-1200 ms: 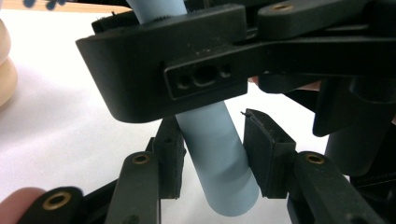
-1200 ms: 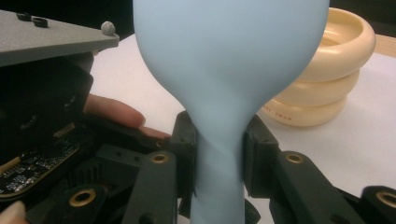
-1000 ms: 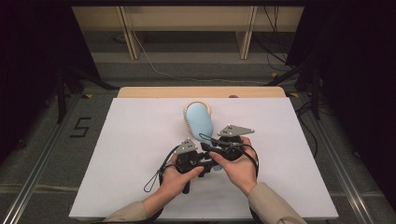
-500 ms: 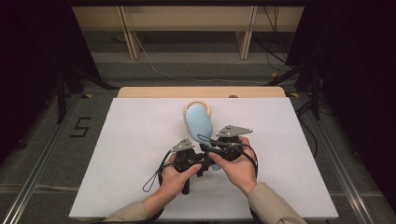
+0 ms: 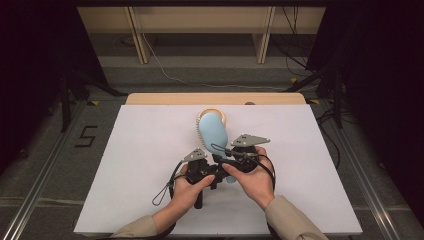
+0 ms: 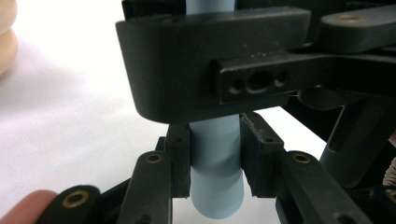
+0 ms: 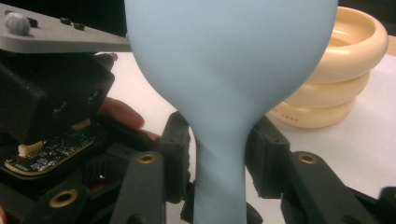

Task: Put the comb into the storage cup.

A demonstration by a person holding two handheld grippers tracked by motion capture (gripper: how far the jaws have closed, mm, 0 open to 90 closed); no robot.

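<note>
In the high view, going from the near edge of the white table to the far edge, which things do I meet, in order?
The person's hands with the left gripper and right gripper → the light blue brush, whose handle they hold → the cream ring stack behind the brush head → the far wooden edge of the table.

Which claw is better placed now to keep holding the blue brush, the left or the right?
Probably the left. The left claw has its pads pressed on both sides of the blue brush handle. The right claw sits around the neck near the head, and its jaws have just been opening, with a gap at the pads.
</note>
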